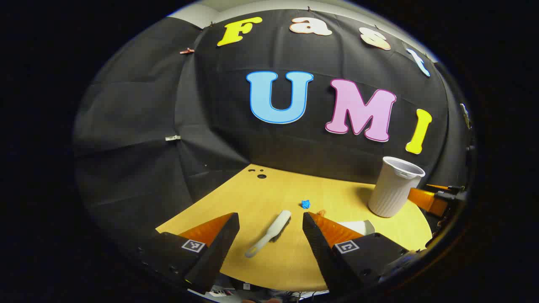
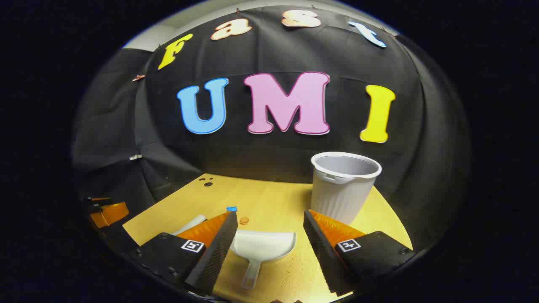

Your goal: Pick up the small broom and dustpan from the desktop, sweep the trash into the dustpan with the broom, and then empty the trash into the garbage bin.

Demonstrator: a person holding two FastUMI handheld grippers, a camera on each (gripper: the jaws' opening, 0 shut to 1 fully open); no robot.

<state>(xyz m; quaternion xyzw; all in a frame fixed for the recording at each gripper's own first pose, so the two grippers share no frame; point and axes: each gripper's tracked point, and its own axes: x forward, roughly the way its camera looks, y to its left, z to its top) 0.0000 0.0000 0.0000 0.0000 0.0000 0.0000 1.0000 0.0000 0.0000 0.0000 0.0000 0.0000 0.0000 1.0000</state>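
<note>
The broom [image 1: 270,232] lies flat toward the near edge of the tabletop [image 1: 252,189], handle pointing at the left gripper [image 1: 270,229], whose fingers stand wide open on either side of it without touching, while the dustpan [image 2: 262,248] lies just to its right between the equally open, empty fingers of the right gripper [image 2: 269,229]. Two scraps, one blue [image 1: 305,204] and one orange [image 2: 244,219], sit mid-table beyond them, and the bin [image 2: 344,187] stands at the far right edge. Both handles are thin and flat on the wood, so I'd guess fingers closing too high could skid them away, and a hard sweep could flick the light scraps off the edge.
</note>
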